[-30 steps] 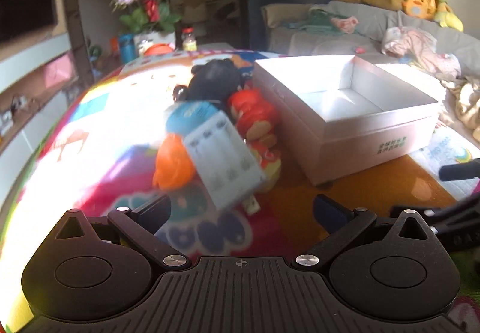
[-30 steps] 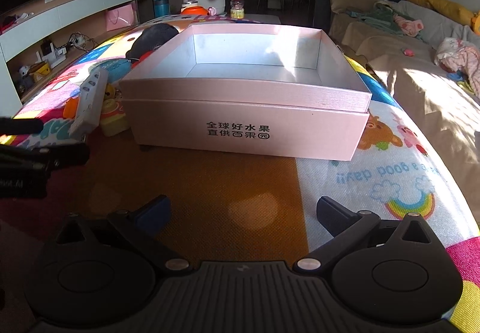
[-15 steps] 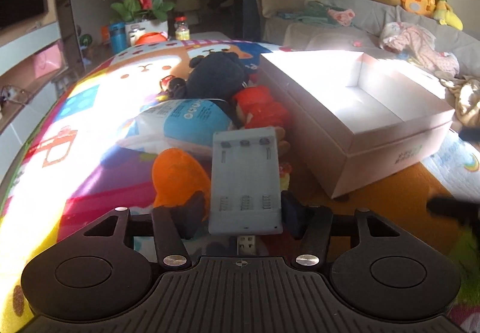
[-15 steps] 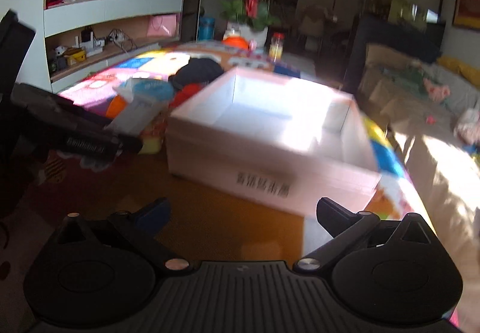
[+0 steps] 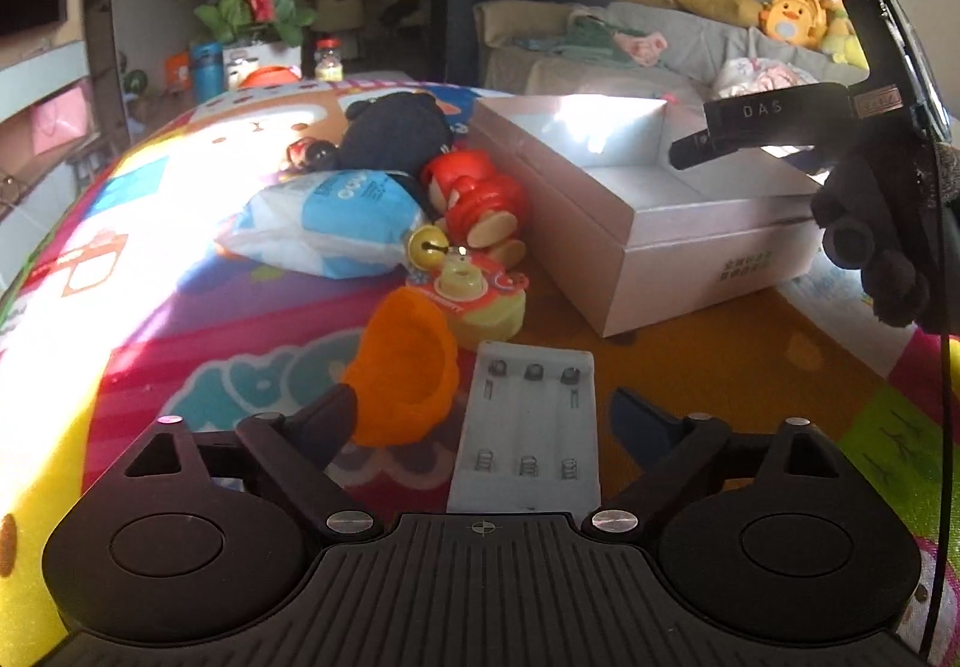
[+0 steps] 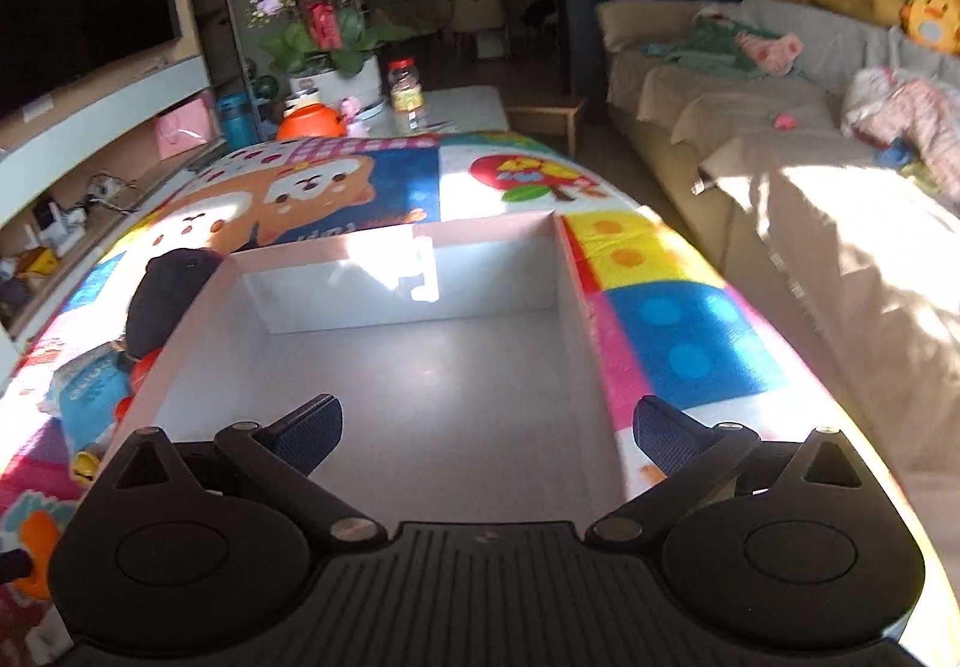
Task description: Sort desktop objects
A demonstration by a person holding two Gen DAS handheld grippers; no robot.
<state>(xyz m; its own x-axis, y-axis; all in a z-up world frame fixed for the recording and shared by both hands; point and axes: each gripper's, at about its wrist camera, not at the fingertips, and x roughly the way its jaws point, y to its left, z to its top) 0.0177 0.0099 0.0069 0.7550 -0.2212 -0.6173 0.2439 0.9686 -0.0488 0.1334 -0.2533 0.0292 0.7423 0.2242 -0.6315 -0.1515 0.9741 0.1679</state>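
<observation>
1. Left gripper (image 5: pixel 486 421) with fingers (image 5: pixel 327 424) spreading apart, pads off everything; white plastic battery charger (image 5: pixel 528 427) lying flat on the mat between them, three empty slots with little springs facing up.
2. Touching the left finger: a soft orange toy (image 5: pixel 402 367), rounded and a bit squashy-looking.
3. Just past that, a yellow-and-red plastic toy (image 5: pixel 474 295) with a gold bell (image 5: pixel 426 245), then a glossy red figure (image 5: pixel 474 205), a crinkly blue-and-white packet (image 5: pixel 324 223) and a dark plush (image 5: pixel 390 132), all bunched together against the box's left side.
4. White cardboard box (image 5: pixel 690 247), rectangular, smooth walls, small green print on the front; nothing inside, just a sun patch on the far wall.
5. Right gripper (image 6: pixel 486 436) hovering over the near end of that same box (image 6: pixel 576 271), fingers (image 6: pixel 309 433) spread wide, gripping nothing.
6. Everything sitting on a colourful foam play mat (image 6: pixel 678 337) with cartoon bears and blocks, not really a desk.
7. Black-gloved hand (image 5: pixel 882 241) on the right gripper's handle showing in the left view.
</observation>
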